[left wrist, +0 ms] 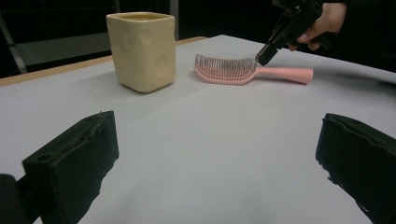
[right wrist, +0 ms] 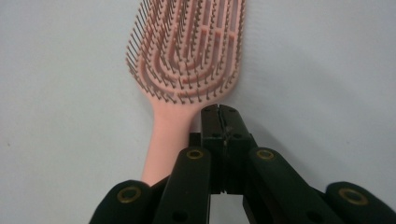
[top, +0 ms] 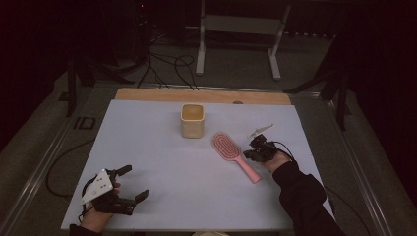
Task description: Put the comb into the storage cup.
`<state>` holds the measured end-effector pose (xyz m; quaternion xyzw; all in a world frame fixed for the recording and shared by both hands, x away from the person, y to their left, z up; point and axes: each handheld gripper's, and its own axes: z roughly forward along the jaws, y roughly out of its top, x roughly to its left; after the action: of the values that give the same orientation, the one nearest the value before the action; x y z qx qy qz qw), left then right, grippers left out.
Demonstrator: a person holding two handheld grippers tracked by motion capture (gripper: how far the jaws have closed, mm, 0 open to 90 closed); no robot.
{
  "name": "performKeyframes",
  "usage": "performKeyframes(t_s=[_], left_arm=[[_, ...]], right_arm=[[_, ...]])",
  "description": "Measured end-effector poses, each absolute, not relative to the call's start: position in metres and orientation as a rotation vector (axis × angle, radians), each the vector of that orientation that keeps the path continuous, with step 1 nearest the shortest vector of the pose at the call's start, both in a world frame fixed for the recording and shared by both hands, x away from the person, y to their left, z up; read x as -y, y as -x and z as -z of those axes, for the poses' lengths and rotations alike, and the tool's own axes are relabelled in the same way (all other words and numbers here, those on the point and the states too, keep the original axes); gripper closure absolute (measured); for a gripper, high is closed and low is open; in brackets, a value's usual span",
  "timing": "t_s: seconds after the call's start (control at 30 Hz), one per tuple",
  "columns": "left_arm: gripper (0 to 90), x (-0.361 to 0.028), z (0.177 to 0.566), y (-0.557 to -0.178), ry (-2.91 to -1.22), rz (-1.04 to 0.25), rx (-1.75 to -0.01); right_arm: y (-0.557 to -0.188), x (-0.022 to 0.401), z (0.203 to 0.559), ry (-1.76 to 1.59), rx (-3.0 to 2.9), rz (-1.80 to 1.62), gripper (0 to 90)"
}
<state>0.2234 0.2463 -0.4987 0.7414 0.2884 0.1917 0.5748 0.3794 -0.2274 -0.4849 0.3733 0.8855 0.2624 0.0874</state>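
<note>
Pink hairbrush (top: 235, 157) lying flat on the pale table sheet (top: 162, 157), bristles up, right of centre, head pointing toward the far side and handle running back toward the near right. Right gripper (top: 253, 150) parked just beside the neck, where handle meets head, on the brush's right side. From the right gripper view: brush (right wrist: 187, 60) straight ahead, gripper (right wrist: 223, 116) with jaws pressed together, tips right up against the base of the bristle head and next to the handle. Nothing pinched between them, so closed on air, not on the brush. Can't tell whether the tips actually touch the plastic or just sit a hair off.

From the left gripper view, same story: brush (left wrist: 243, 71) lying level, right gripper (left wrist: 262, 56) coming down at a slant onto the spot where the bristles end.

Cream square cup (top: 192, 120) standing upright just left of the brush head and a bit farther back, apart from it.

Left gripper (top: 130, 182) way over at the near left corner, well apart from everything, jaws spread wide, nothing in them.
</note>
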Motion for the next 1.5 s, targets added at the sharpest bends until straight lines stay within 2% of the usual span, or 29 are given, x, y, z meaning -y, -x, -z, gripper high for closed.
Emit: performKeyframes(t_s=[0.2, 0.6, 1.0, 1.03, 1.1, 1.13, 1.5], left_arm=[[0.1, -0.246, 0.499, -0.223, -1.738, -0.450, -0.675], [0.1, -0.246, 0.499, -0.224, -1.739, -0.447, -0.676], [0.2, -0.246, 0.499, -0.224, -1.738, -0.449, -0.680], [0.2, -0.246, 0.499, -0.224, -1.738, -0.449, -0.680], [0.1, -0.246, 0.499, -0.224, -1.738, -0.449, -0.680], [0.1, -0.246, 0.499, -0.224, -1.738, -0.448, -0.680], [0.1, -0.246, 0.499, -0.224, -1.738, -0.445, -0.679]], right_arm=[[-0.375, 0.233, 0.480, -1.121, -2.612, -0.789, 89.3], [-0.361, 0.241, 0.462, -1.116, -2.563, -0.821, 77.1], [-0.351, 0.237, 0.452, -1.165, -2.587, -0.870, 24.4], [-0.351, 0.237, 0.452, -1.165, -2.587, -0.870, 24.4], [-0.351, 0.235, 0.450, -1.172, -2.587, -0.858, 11.3], [-0.351, 0.234, 0.449, -1.155, -2.606, -0.862, 9.0], [-0.351, 0.226, 0.444, -1.172, -2.652, -0.799, 9.0]])
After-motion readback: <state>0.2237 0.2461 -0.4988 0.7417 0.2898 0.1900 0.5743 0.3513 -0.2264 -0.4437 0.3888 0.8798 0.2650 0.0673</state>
